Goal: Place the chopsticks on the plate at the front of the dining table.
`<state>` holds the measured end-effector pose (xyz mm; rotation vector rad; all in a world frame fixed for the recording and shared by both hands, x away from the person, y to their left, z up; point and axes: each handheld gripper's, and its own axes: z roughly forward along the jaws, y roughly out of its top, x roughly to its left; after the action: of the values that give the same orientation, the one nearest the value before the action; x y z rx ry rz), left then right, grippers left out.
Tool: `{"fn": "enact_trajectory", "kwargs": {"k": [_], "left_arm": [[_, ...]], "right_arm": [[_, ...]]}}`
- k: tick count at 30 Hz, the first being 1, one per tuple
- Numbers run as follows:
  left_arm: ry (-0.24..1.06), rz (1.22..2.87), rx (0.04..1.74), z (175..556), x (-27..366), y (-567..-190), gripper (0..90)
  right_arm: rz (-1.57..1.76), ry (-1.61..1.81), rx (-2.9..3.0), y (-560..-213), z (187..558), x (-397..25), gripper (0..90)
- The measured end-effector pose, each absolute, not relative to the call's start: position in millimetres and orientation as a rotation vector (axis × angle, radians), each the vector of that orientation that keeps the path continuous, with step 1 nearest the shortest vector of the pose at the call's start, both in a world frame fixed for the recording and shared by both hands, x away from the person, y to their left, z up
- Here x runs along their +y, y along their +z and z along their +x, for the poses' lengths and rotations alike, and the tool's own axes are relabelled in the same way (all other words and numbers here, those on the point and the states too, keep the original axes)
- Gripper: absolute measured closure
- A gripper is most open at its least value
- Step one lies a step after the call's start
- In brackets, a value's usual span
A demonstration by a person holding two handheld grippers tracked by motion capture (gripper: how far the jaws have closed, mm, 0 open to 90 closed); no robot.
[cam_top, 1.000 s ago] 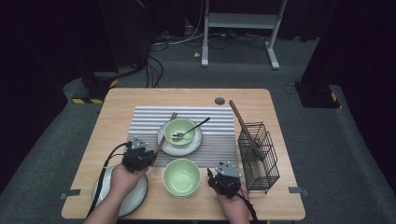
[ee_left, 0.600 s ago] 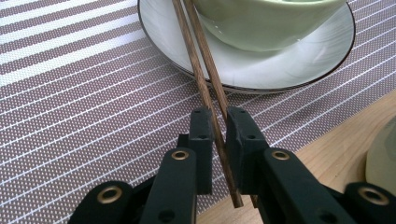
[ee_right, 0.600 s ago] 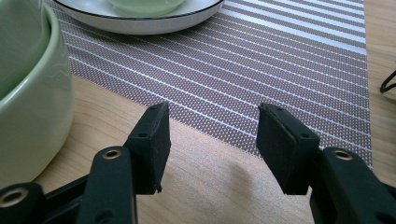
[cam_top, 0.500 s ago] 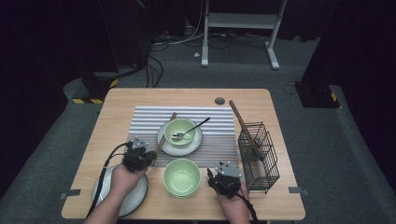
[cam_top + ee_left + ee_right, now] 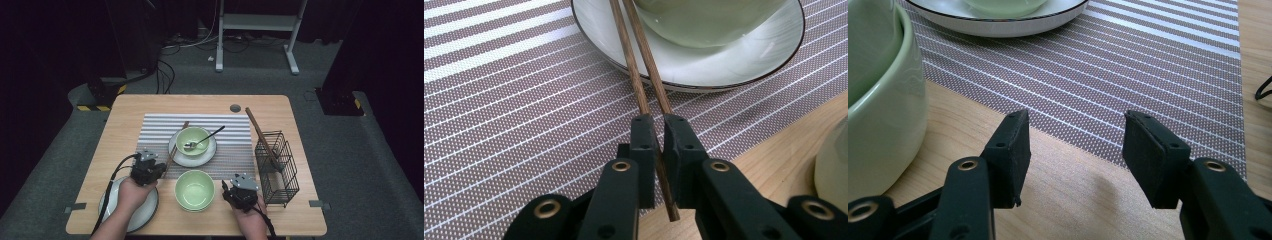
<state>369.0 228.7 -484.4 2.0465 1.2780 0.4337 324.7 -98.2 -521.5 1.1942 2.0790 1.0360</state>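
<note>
Two chopsticks [image 5: 642, 75] lean on the white plate [image 5: 744, 65]. Our left tool [image 5: 658, 145] squeezes one near its low end. Our right tool [image 5: 1075, 150] stays wide apart over the table [image 5: 1068, 195], with a green bowl [image 5: 878, 100] at its nine o'clock.

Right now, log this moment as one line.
left claw: shut on chopsticks | right claw: open, empty, over table | near bowl: untouched
</note>
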Motion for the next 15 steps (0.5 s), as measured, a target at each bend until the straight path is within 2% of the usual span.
{"fn": "enact_trajectory", "kwargs": {"k": [15], "left_arm": [[0.474, 2.014, 1.256, 367.5, 228.4, -476.2, 82.5]], "right_arm": [[1.194, 1.037, 2.078, -521.5, 324.5, -98.2, 44.2]]}}
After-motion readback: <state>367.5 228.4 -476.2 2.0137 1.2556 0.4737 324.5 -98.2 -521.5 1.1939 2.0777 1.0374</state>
